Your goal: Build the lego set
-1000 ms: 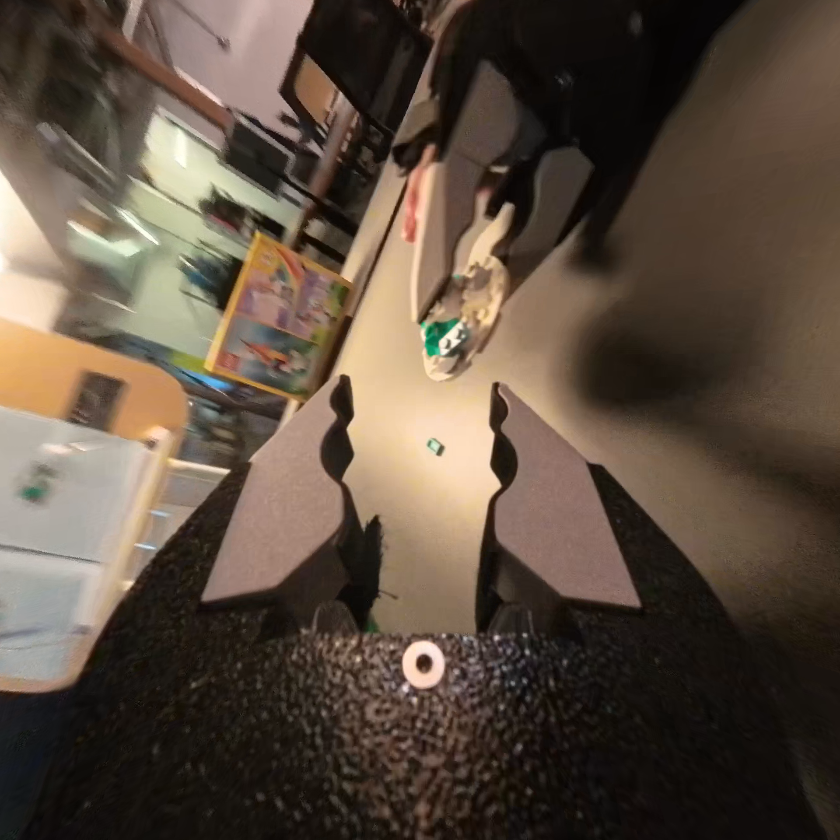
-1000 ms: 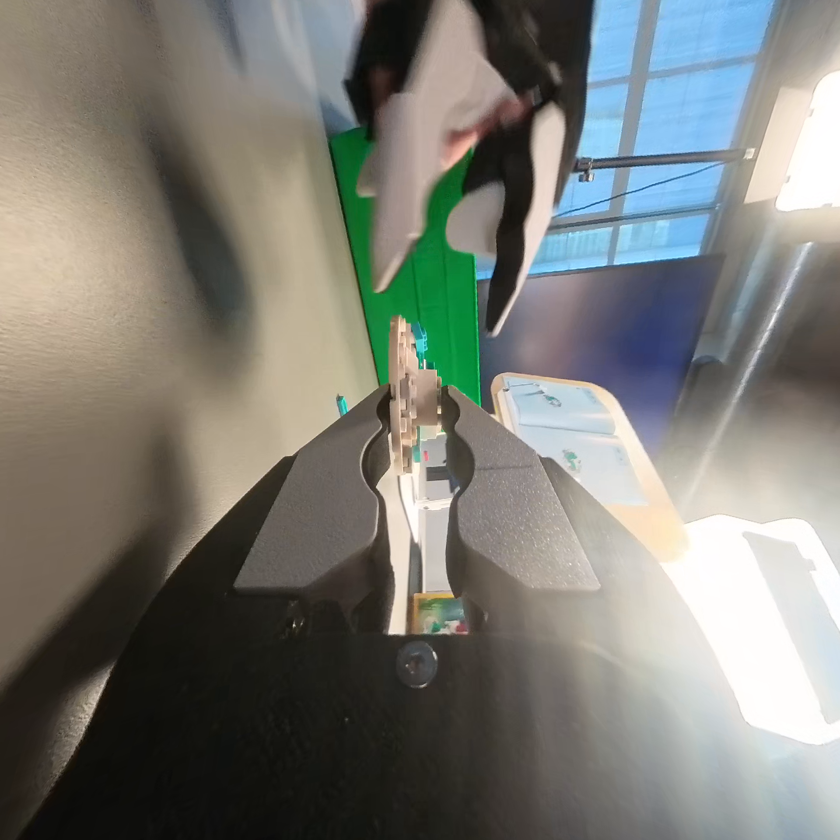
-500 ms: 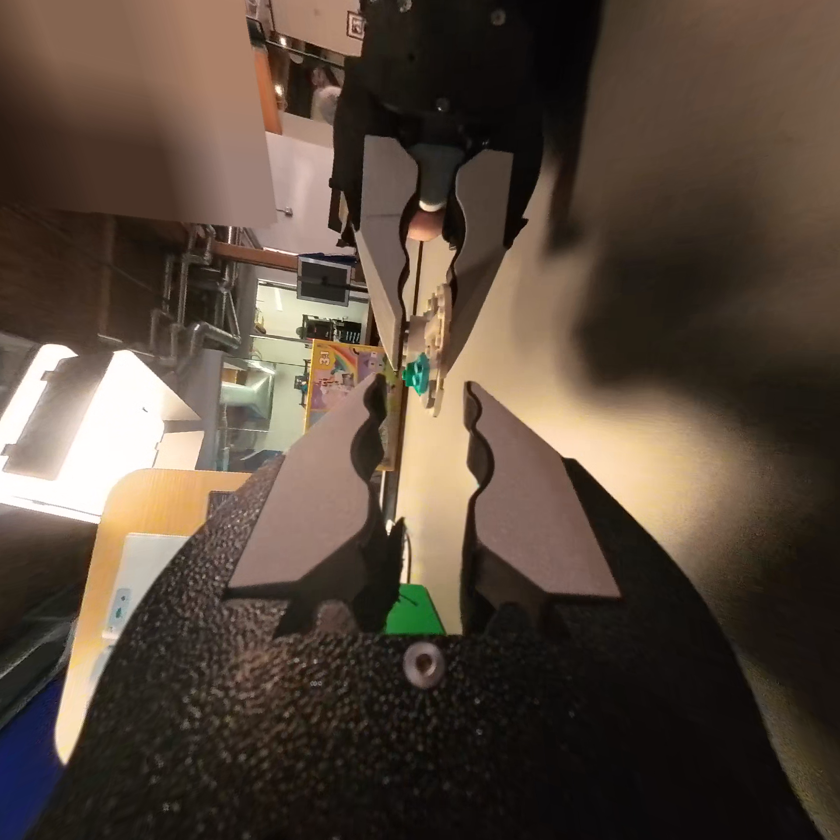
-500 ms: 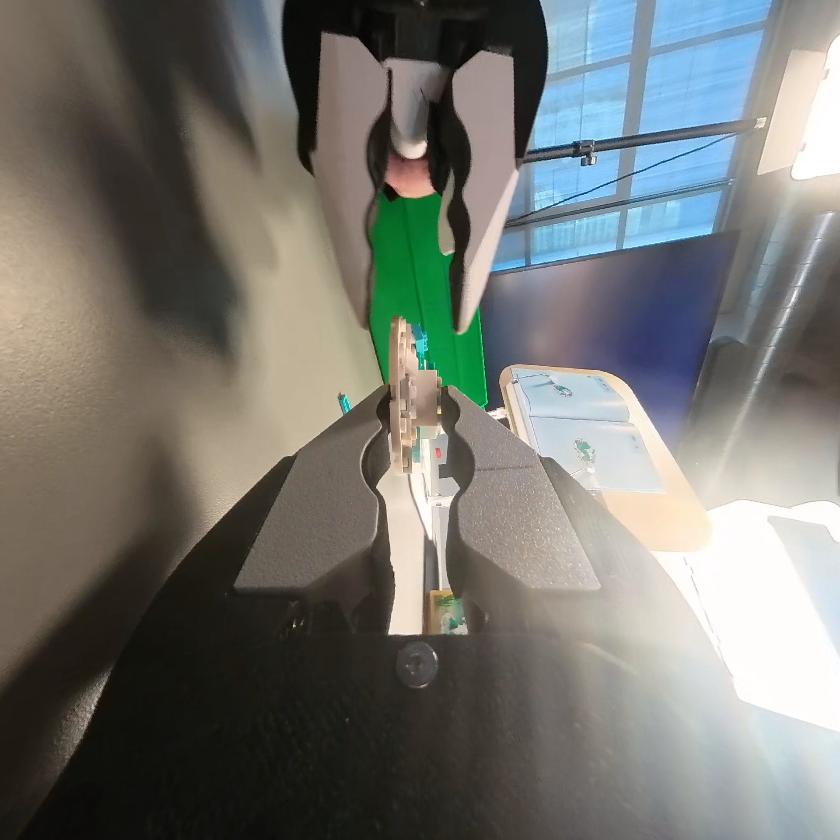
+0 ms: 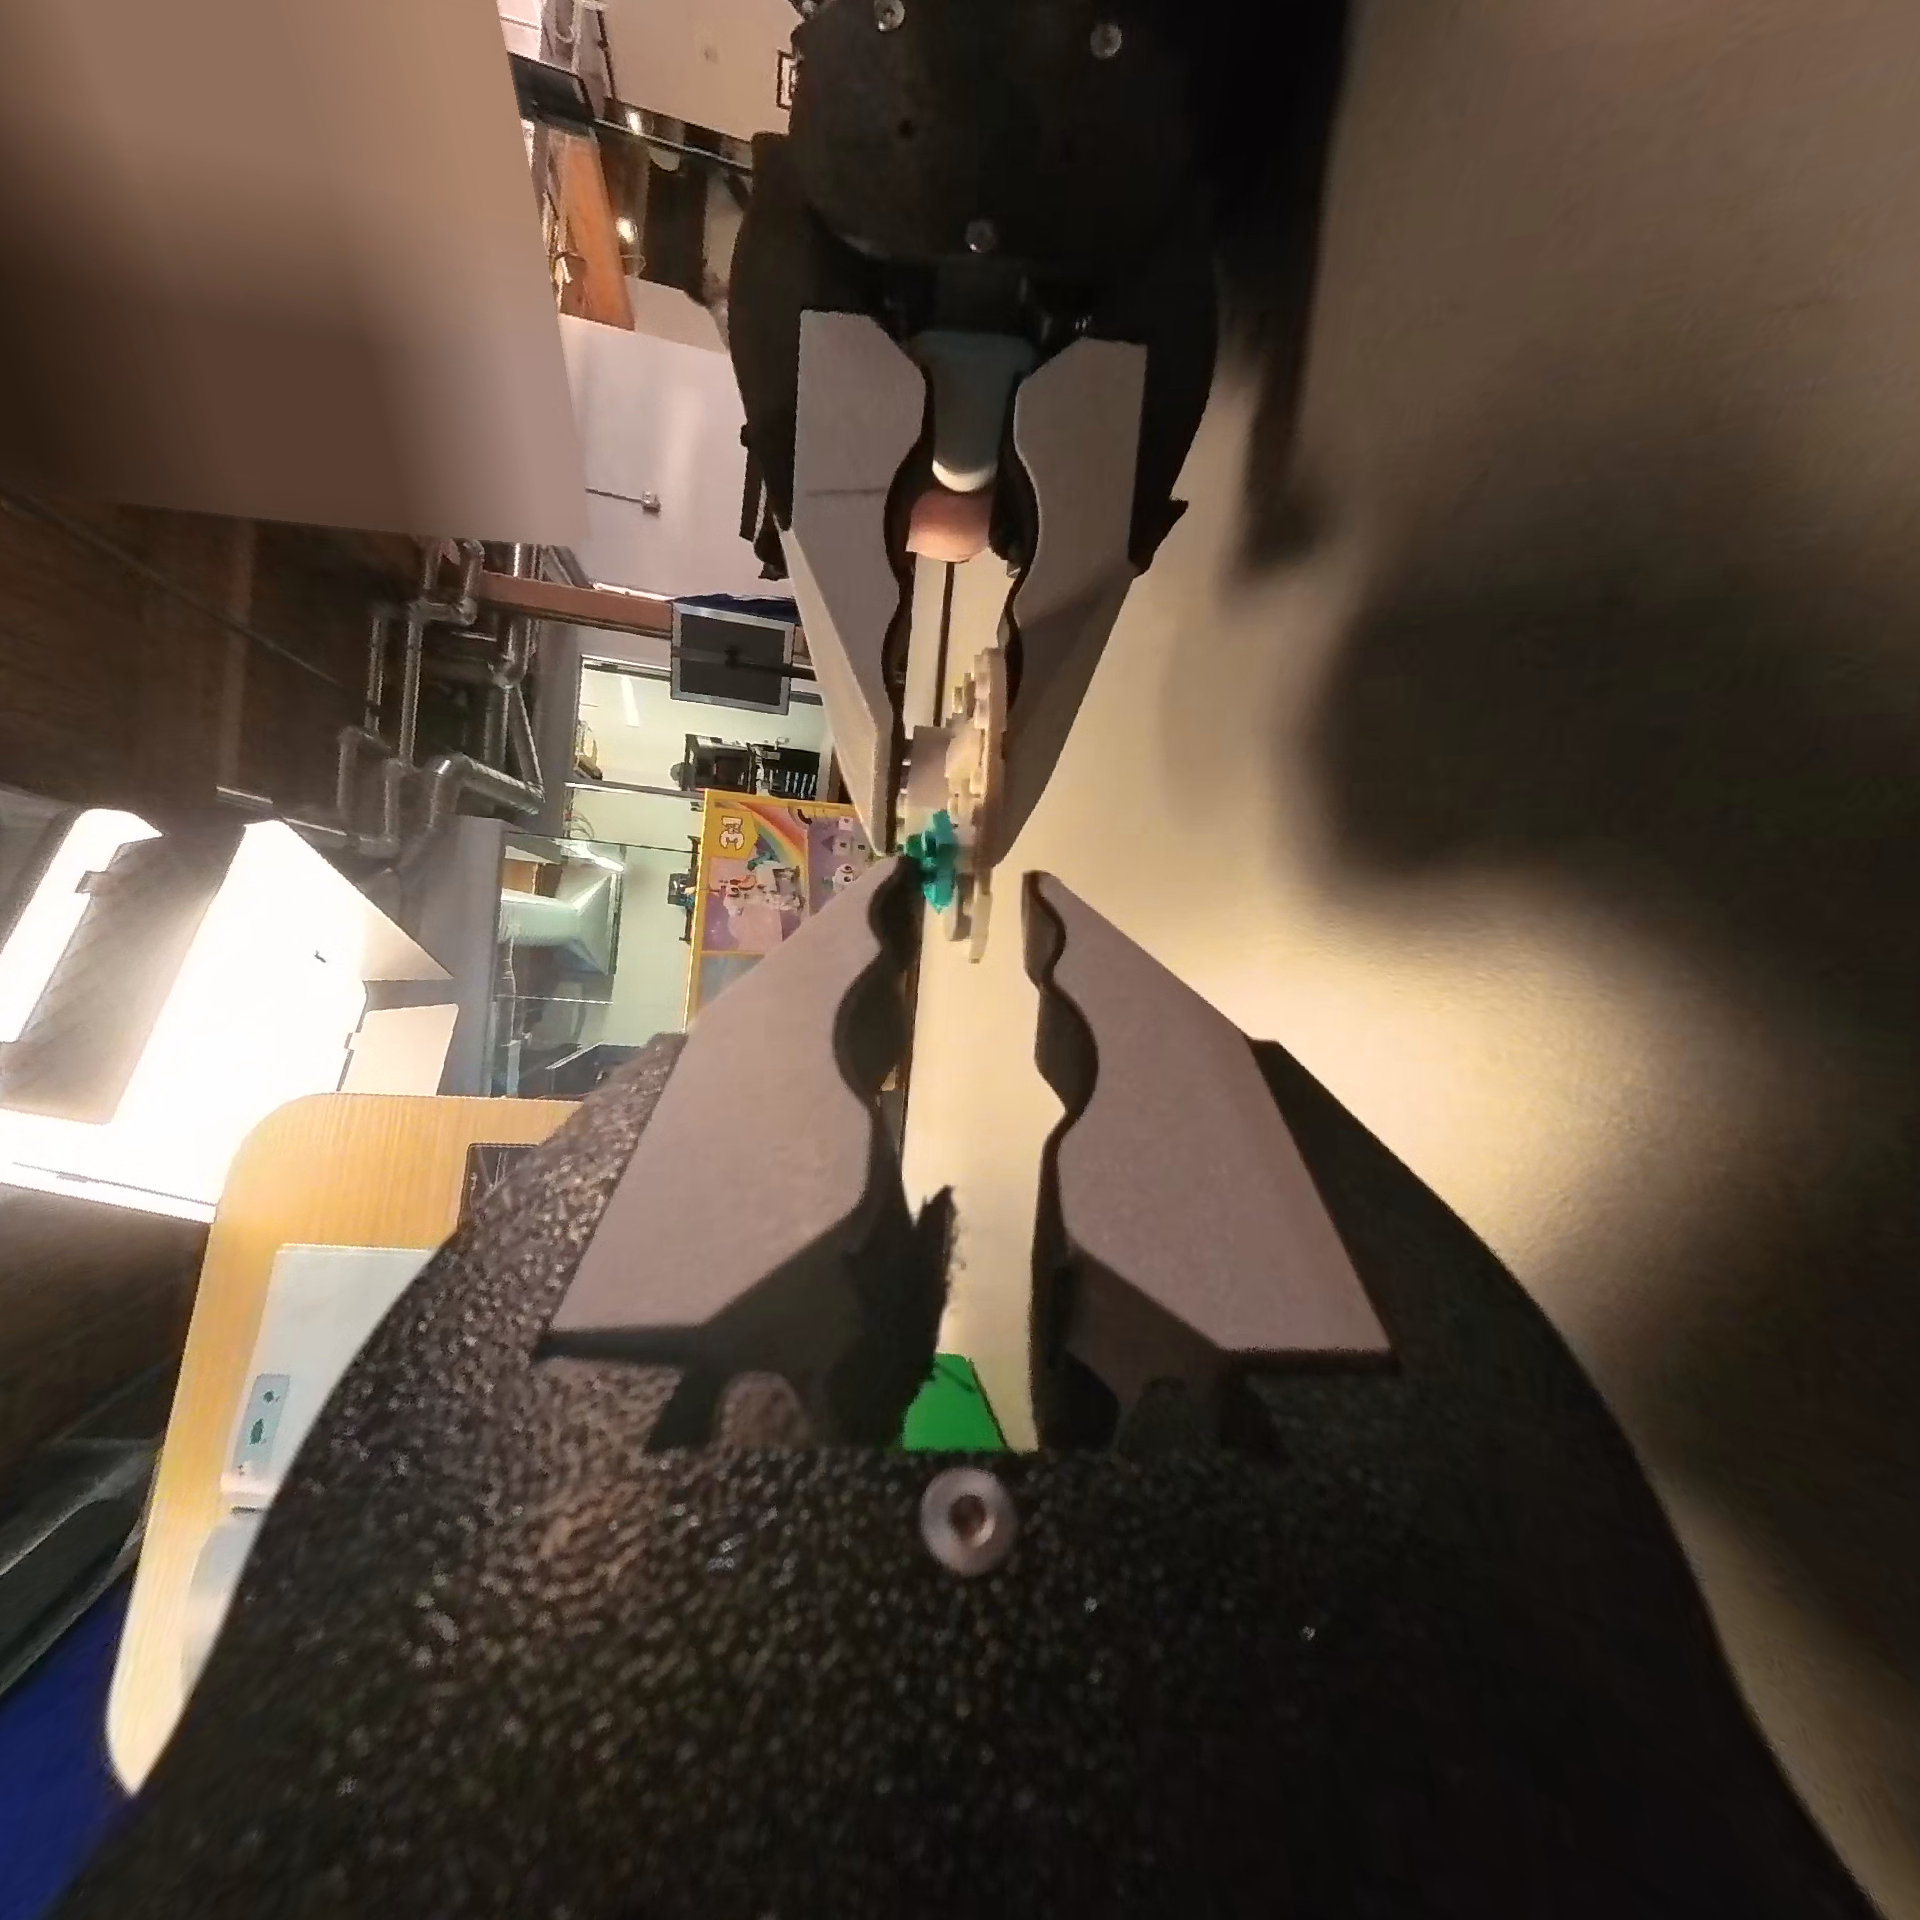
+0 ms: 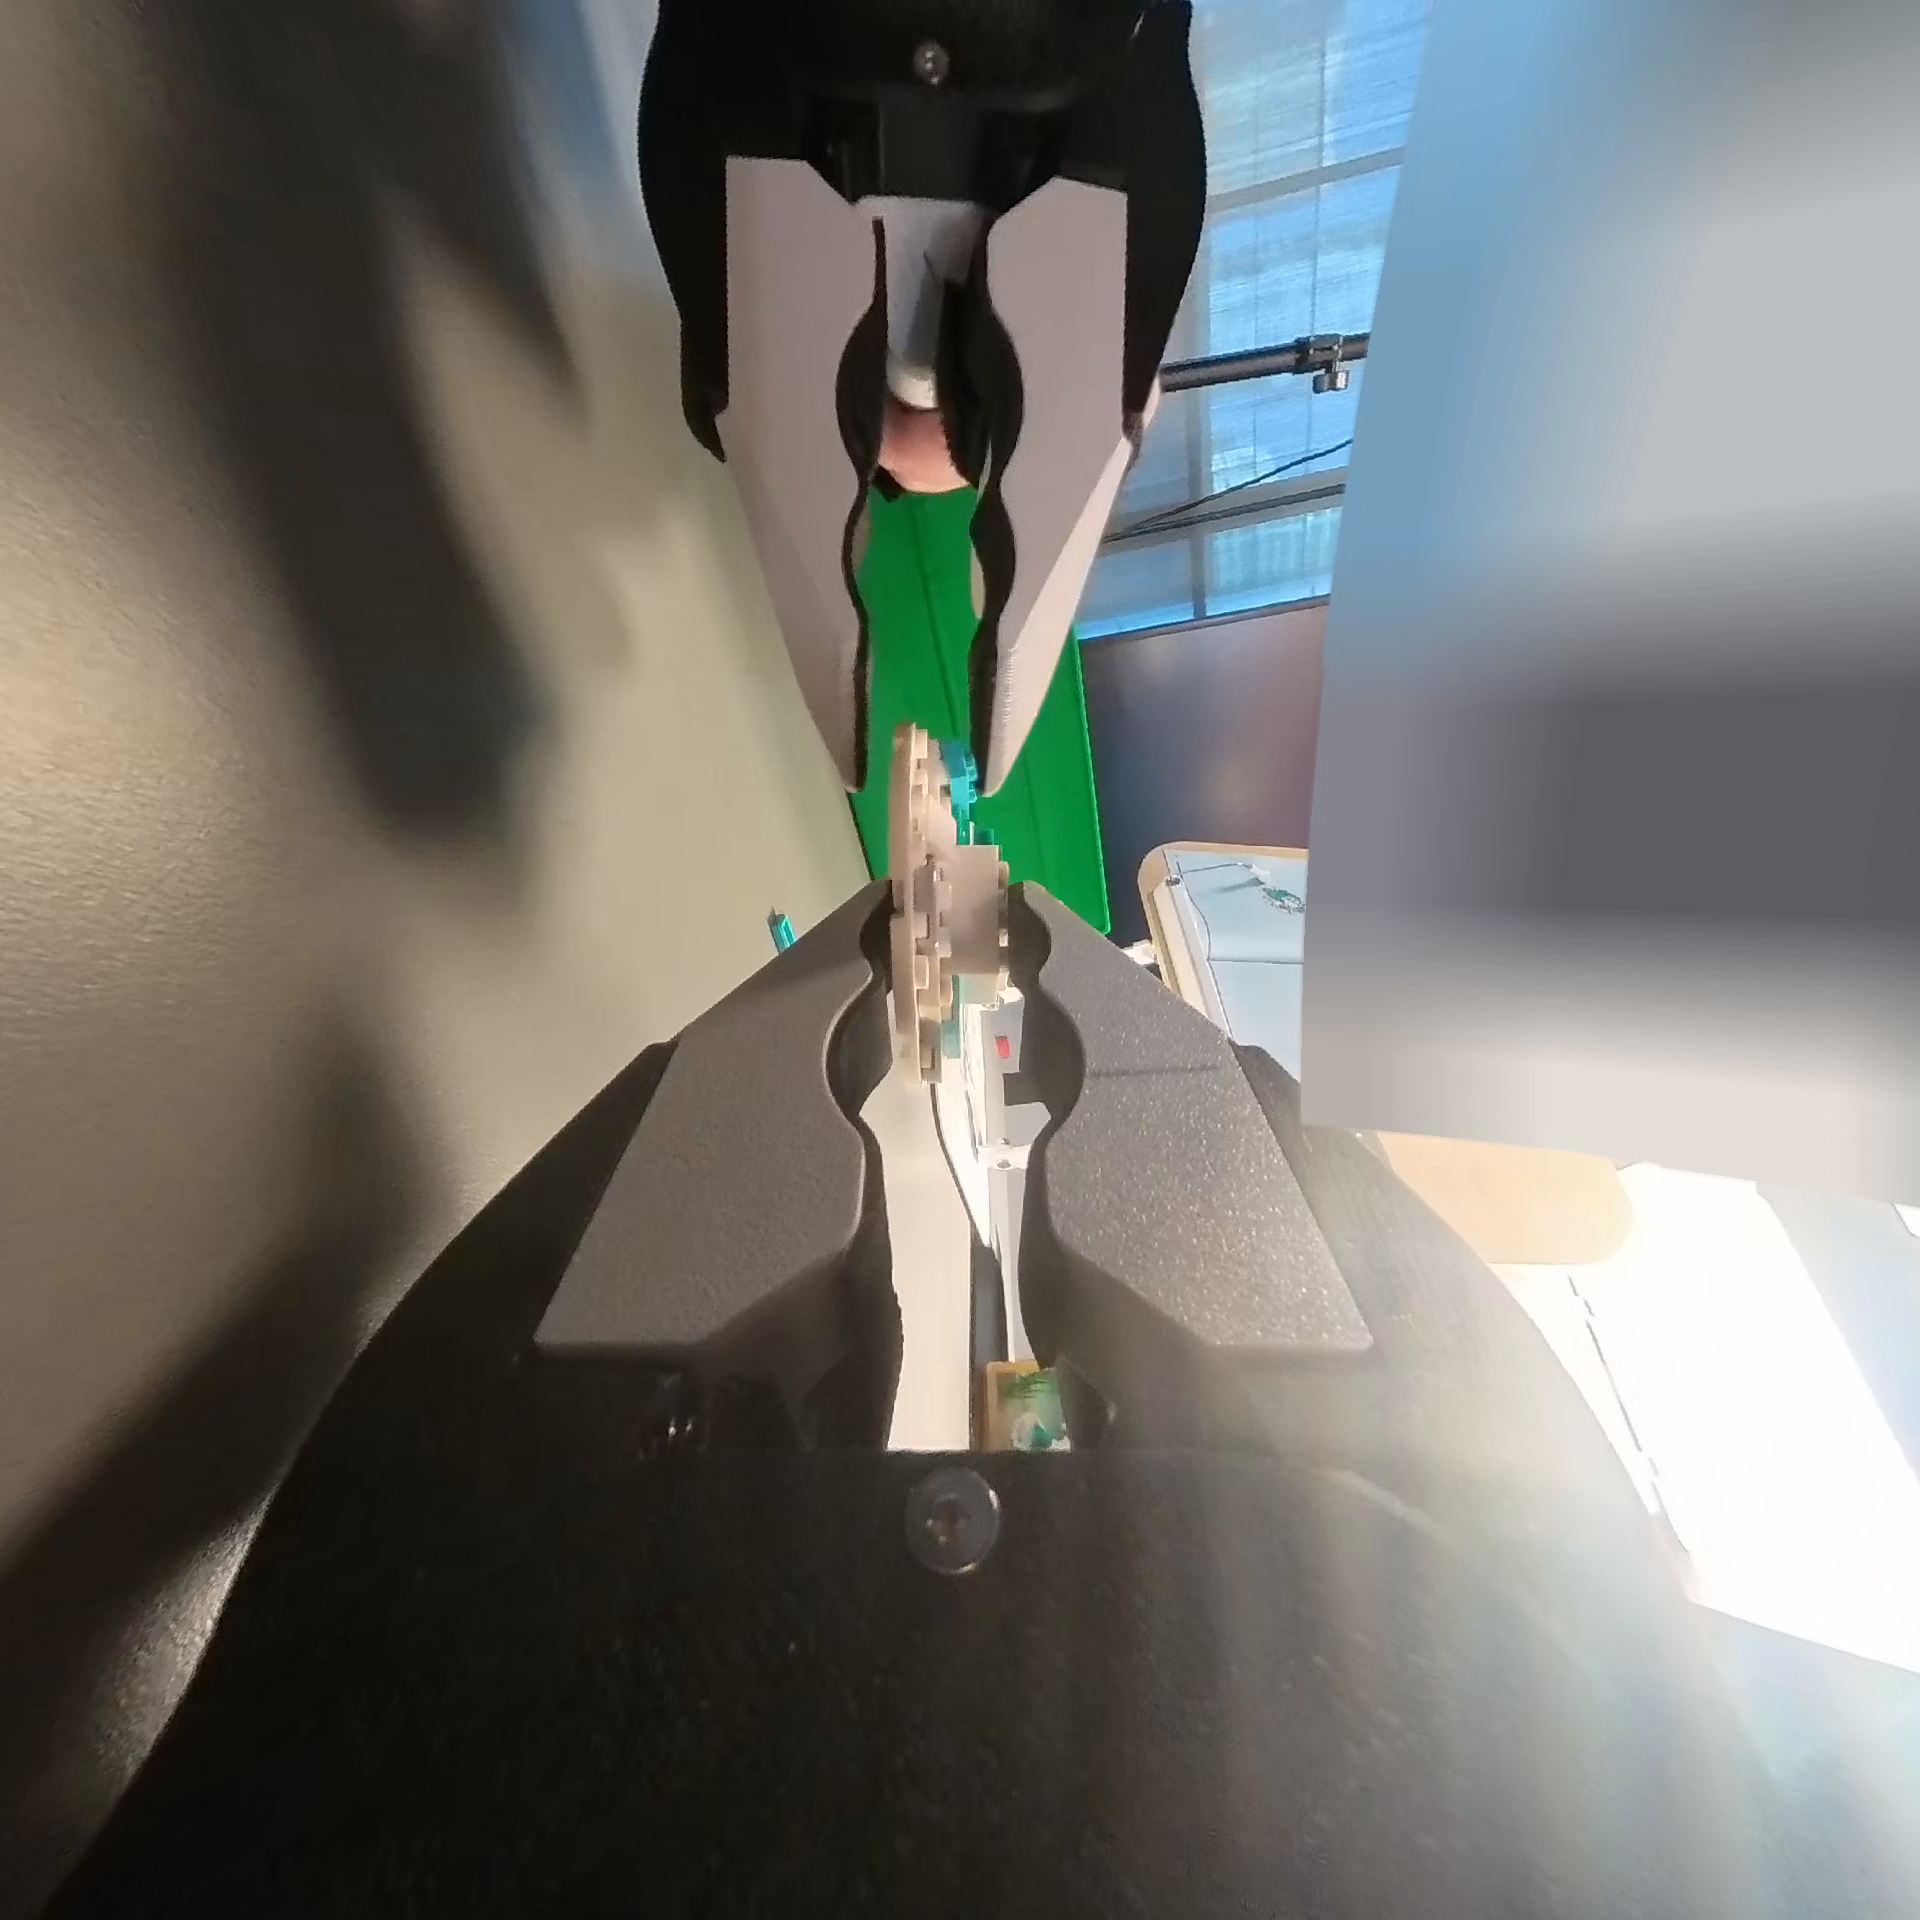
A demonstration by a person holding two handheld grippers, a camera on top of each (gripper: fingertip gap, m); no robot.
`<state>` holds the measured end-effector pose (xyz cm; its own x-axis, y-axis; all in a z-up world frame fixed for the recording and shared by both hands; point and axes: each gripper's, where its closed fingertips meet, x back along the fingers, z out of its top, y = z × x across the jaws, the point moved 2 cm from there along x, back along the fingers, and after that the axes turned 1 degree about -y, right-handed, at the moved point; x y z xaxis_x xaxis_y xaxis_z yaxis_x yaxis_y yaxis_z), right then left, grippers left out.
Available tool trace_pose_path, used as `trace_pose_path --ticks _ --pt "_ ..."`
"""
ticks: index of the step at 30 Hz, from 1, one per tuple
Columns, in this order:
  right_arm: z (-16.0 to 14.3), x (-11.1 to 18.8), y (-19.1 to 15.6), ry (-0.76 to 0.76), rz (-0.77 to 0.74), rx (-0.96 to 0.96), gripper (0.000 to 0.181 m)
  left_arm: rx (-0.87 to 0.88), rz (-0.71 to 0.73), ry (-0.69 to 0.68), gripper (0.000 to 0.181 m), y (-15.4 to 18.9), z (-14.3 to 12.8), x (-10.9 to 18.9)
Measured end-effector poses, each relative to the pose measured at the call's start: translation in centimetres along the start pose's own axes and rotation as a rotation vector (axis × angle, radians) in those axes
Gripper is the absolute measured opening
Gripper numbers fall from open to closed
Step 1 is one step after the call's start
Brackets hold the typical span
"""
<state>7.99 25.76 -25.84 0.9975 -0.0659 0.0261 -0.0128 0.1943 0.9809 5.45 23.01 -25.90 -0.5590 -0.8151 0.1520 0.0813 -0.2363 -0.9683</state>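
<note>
My right gripper (image 6: 951, 899) is shut on a tan lego assembly (image 6: 920, 831) held on edge, with a teal piece (image 6: 961, 774) on its far end. My left gripper (image 6: 928, 777) faces it from above in the right wrist view, open, its fingertips on either side of the assembly's far end. In the left wrist view my left gripper (image 5: 966, 883) is open, with the tan assembly (image 5: 977, 748) and teal piece (image 5: 935, 862) reaching between its tips. The right gripper (image 5: 935, 847) holds them from the far side.
The grey table surface (image 5: 1558, 623) lies alongside both grippers. A small teal piece (image 6: 777, 928) lies on it. A green sheet (image 6: 966, 644), an open instruction booklet (image 6: 1236, 935) and the yellow lego box (image 5: 769, 883) are farther off. Only a small space, under 4 cm, lies between the two pairs of fingers.
My left gripper swung round to face the right gripper and closed in until its open tips straddle the assembly's end. The right gripper kept its hold.
</note>
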Motion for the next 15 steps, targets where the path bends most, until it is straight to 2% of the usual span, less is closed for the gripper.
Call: trace_pose_path --ticks 12,15 --pt "0.4 0.2 -0.13 0.027 0.026 -0.041 0.017 -0.04 0.026 0.019 0.01 -0.14 0.43 0.01" --pt "0.39 0.22 -0.39 0.029 0.05 -0.059 0.017 -0.061 -0.016 0.011 0.009 0.17 0.38 -0.06"
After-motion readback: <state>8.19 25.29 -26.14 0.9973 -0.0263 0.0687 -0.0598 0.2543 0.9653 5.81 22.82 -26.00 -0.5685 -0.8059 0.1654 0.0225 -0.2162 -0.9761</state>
